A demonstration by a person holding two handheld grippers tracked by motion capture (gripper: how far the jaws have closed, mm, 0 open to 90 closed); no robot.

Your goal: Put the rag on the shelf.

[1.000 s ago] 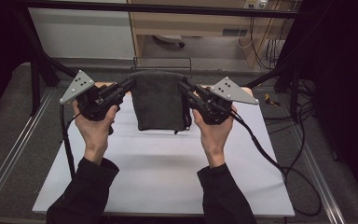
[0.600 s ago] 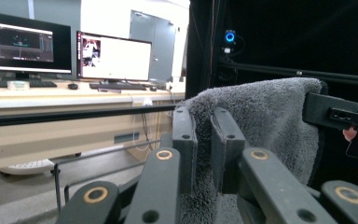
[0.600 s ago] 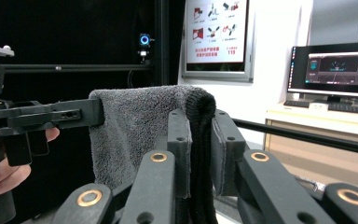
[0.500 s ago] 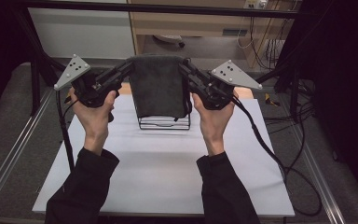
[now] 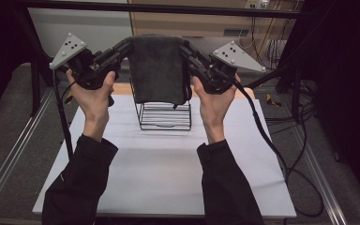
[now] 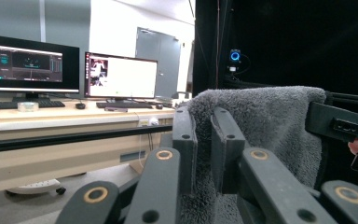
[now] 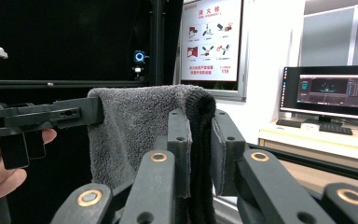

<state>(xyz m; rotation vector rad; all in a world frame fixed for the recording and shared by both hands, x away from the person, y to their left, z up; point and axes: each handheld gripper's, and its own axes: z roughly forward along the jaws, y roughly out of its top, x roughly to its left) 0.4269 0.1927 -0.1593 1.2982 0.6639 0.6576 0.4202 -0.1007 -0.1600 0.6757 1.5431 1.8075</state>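
You hold the towel up in the air, one top corner in each gripper, so that it hangs flat as a folded sheet above the wire rack on the white table. The left gripper has its jaws clamped on the towel's left edge; in the left gripper view the grey pile is pinched between the two black pads. The right gripper is clamped on the other edge, where the right gripper view shows a thick dark fold squeezed between its jaws.

You keep your hands well apart and level, which holds the top edge taut and stops the cloth bunching. Its lower hem hangs just above the rack's top, and seems clear of the wires. That height looks chosen to let you carry the towel over the rack and lower it on evenly, draped across the bars.
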